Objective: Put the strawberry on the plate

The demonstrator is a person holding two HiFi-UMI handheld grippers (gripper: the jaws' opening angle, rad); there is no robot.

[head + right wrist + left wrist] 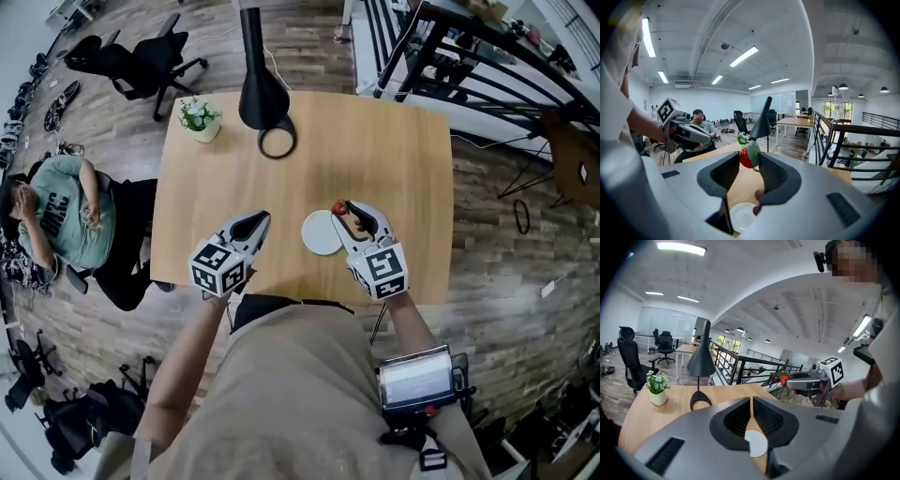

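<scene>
The red strawberry (745, 158) with its green cap is pinched between the tips of my right gripper (749, 160), which is shut on it. In the head view this gripper (343, 211) holds the strawberry (337, 206) just above the right rim of the small white plate (321, 232). The plate (742, 217) lies on the wooden table below the jaws and has nothing on it. My left gripper (260, 219) hovers to the left of the plate, jaws shut together on nothing (751, 402). From the left gripper view, the strawberry (783, 378) shows at the right gripper's tip.
A black desk lamp (260, 91) with a ring base (277, 142) stands at the table's far middle. A small potted plant (200, 117) sits at the far left corner. A person (58, 217) sits left of the table (394, 159). Black railings (450, 56) lie to the right.
</scene>
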